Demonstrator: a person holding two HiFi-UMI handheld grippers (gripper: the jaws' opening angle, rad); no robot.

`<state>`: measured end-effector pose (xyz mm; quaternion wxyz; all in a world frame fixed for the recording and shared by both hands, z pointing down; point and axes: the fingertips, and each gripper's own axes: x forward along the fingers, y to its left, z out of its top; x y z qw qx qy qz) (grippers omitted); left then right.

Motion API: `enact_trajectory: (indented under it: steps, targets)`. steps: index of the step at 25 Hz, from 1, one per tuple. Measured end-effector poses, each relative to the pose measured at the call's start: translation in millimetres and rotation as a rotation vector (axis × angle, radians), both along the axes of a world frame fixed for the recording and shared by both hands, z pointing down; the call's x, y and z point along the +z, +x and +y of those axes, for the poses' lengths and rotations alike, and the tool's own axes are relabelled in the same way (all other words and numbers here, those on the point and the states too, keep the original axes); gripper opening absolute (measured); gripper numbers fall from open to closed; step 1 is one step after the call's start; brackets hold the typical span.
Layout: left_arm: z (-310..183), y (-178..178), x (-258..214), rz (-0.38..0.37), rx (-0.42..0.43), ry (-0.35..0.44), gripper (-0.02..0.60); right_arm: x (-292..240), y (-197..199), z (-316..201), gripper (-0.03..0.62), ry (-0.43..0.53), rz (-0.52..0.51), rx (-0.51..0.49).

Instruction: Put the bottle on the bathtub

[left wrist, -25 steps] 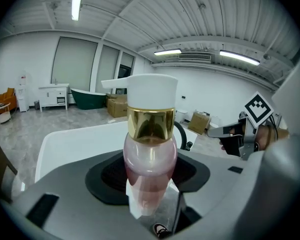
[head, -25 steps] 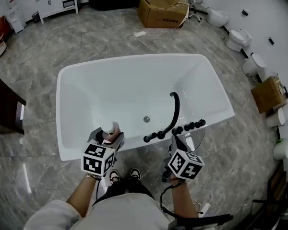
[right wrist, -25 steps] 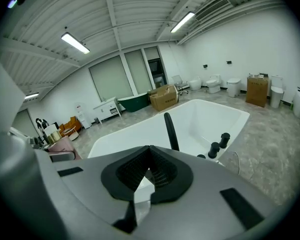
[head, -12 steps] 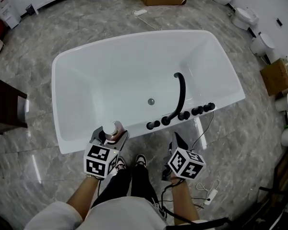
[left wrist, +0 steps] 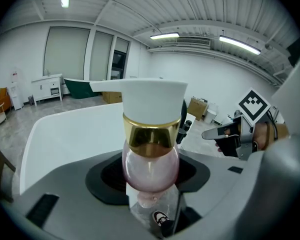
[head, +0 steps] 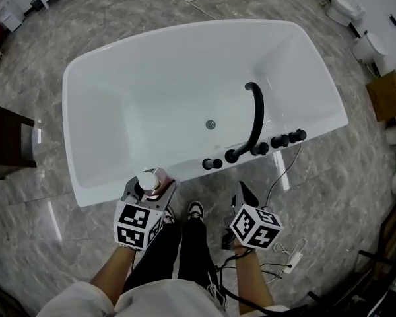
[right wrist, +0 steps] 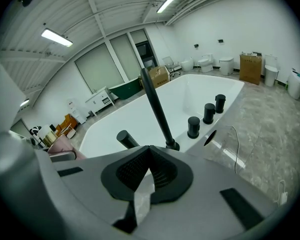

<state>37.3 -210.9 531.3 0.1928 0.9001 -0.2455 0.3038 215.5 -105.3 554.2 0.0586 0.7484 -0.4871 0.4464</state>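
a pink bottle (left wrist: 150, 161) with a gold collar and white pump top stands upright, clamped between the 2 jaws of the left gripper (head: 147, 189). we see it at the near rim of the white tub (head: 152, 104), left of the black tap (head: 254, 117). the right gripper (right wrist: 149, 173), jaws together on nothing, hangs outside the tub near the tap, over grey floor (head: 39, 230).

We seem to be in a bathroom-fittings showroom. A freestanding white bathtub (head: 185, 30) with black taps (head: 255, 121) sits on a grey marble-look floor (head: 356, 183). Toilets (head: 373, 45) and a cardboard box (head: 389, 94) line 1 wall, and a dark bathtub (left wrist: 85, 88) and a white cabinet (left wrist: 46, 87) stand beyond under strip lights (left wrist: 240, 45).
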Motion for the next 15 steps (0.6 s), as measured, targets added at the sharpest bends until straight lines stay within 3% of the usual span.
enact_trajectory:
  steps: [15]
  targets:
    - [-2.5,19.6,33.7,-0.023,0.04,0.025,0.236,45.6,11.5,-1.5,0.026,-0.046,-0.018,0.034]
